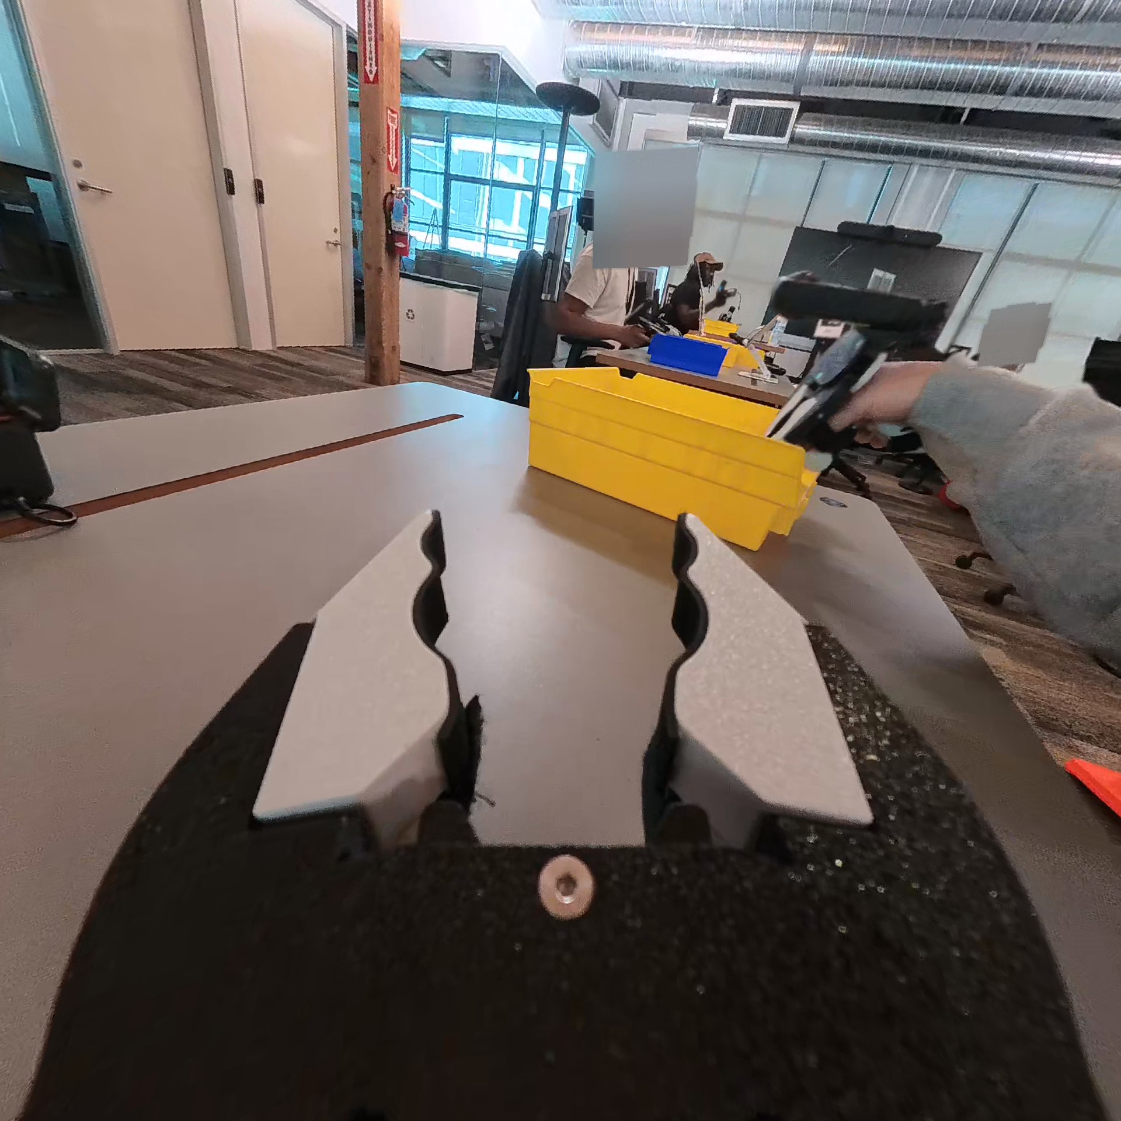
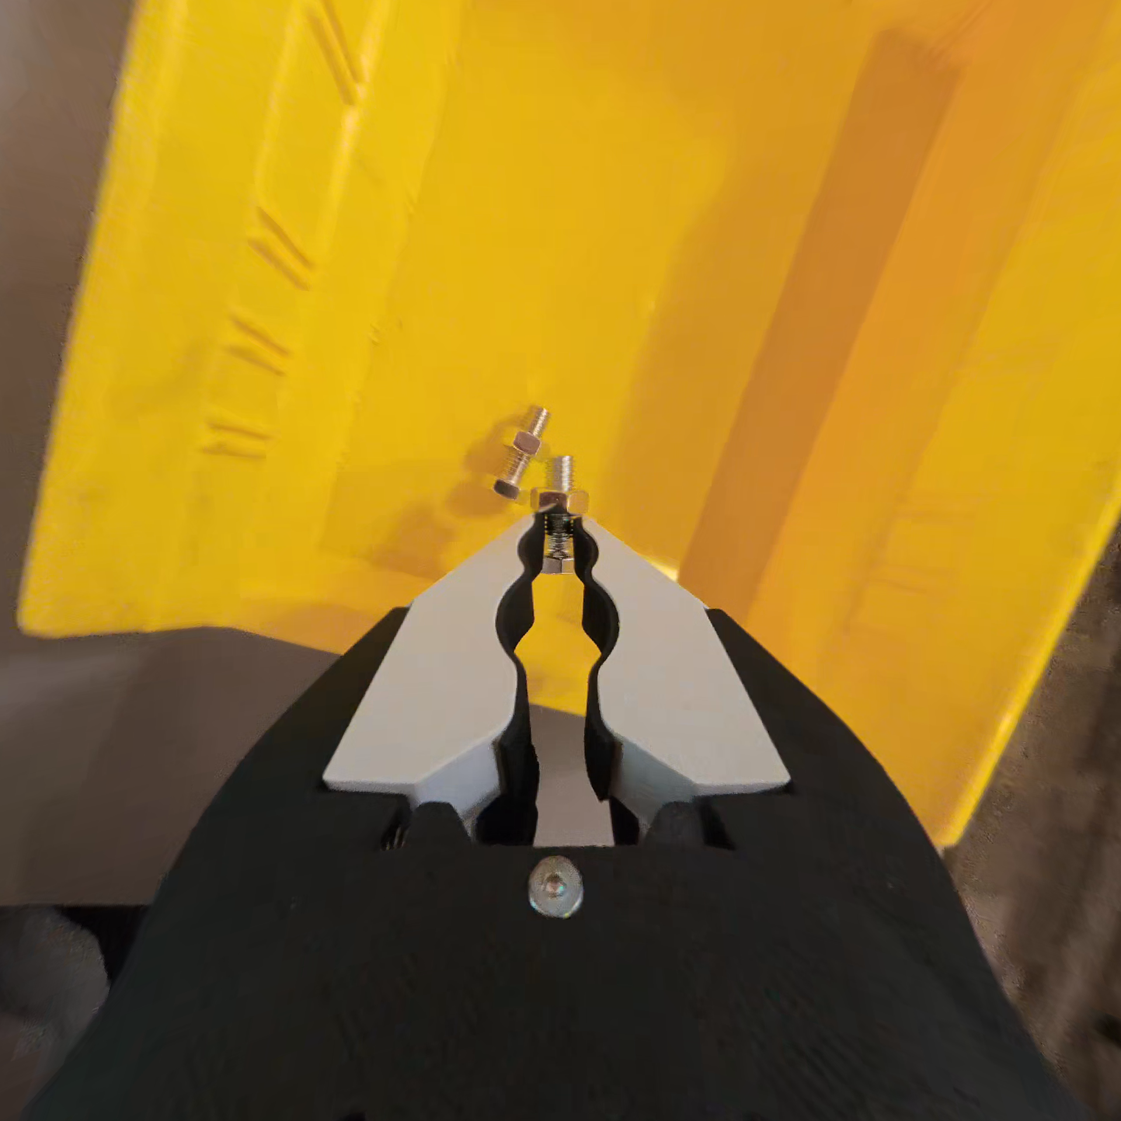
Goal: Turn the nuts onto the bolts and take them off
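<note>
In the right wrist view my right gripper (image 2: 557, 525) is shut on a steel bolt (image 2: 562, 479) with a nut (image 2: 559, 500) threaded on it. It holds the bolt over the floor of a yellow bin (image 2: 606, 242). A second bolt with a nut (image 2: 523, 452) lies on the bin floor just left of it. In the left wrist view my left gripper (image 1: 559, 521) is open and empty, low over the grey table (image 1: 182, 606). The yellow bin (image 1: 655, 461) stands ahead and to the right. The right gripper (image 1: 813, 418) reaches down into it, held by a hand in a grey sleeve.
A dark bag (image 1: 24, 437) with a cable sits at the table's left edge. The table's right edge (image 1: 946, 606) drops to the floor. An orange object (image 1: 1098, 788) shows at the far right. People work at another table (image 1: 697, 370) with blue and yellow bins behind. The left gripper's tips are roughly 40 cm from the right gripper's.
</note>
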Available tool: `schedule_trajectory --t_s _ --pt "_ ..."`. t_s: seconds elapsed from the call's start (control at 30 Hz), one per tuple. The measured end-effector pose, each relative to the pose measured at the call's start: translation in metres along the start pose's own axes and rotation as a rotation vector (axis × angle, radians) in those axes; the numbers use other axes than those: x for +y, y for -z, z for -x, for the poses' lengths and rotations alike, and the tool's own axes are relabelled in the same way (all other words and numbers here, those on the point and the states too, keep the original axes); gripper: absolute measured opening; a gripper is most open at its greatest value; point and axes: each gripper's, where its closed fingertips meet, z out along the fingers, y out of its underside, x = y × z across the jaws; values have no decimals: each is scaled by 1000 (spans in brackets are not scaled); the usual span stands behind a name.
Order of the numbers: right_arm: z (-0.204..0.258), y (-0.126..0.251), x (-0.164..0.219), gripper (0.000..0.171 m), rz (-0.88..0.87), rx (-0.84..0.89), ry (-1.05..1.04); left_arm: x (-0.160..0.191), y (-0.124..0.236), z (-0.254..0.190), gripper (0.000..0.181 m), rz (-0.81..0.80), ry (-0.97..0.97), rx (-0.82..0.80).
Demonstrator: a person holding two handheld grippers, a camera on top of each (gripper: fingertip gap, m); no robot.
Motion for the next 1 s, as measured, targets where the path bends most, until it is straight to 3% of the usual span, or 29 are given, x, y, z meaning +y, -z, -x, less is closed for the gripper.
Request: schedule_trajectory --t_s 0.03,0.27,0.4,0.5,0.67,0.73,0.87,1.0 --pt "-1 -6 2 8 41 -9 10 1 0 -1 74 4 -2 2" --pt "-16 -34 12 8 233 7 25 4 -2 -4 73 27 -15 8" --pt "-18 -35 6 8 199 -2 -1 3 -2 -3 74 23 -12 4" --pt "-23 -26 2 24 146 46 -23 3 -2 -2 75 23 -11 -2" --pt "-20 22 -37 29 -175 138 -59 4 -3 -3 75 26 -15 -6" --pt "3 52 -67 27 -411 135 -21 4 -4 -3 75 29 -20 -9" --pt "101 117 -124 27 -977 46 197 6 -4 -4 75 40 -38 -17" --pt "193 117 -146 24 -1292 -35 291 7 -3 -4 74 49 -58 -32"
